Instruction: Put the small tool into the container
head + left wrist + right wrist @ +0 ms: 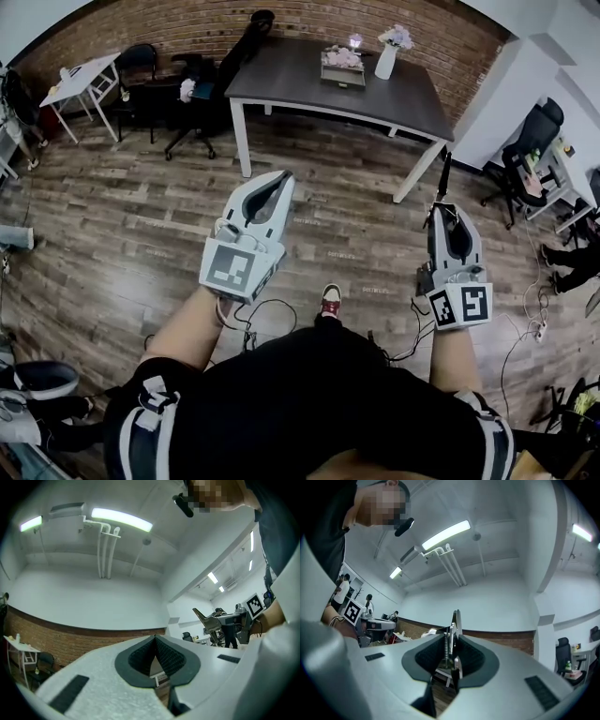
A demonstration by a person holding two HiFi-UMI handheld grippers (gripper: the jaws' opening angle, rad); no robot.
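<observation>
A small metal tool with a spring [455, 623] stands clamped between the pads of my right gripper [454, 641], its tip poking past them toward the ceiling. In the head view the same dark tool [442, 185] sticks out of the right gripper [447, 210] toward the table. My left gripper [279, 178] is held up at the left; its pads [165, 654] meet with nothing between them. A shallow box [342, 71] with flowers sits on the dark table [300, 80], well ahead of both grippers.
A white vase [386, 62] stands beside the box. Black office chairs [202, 84] and a white side table [82, 80] are at the back left, another chair [534, 141] at the right. Cables [412, 337] lie on the wooden floor near the person's feet.
</observation>
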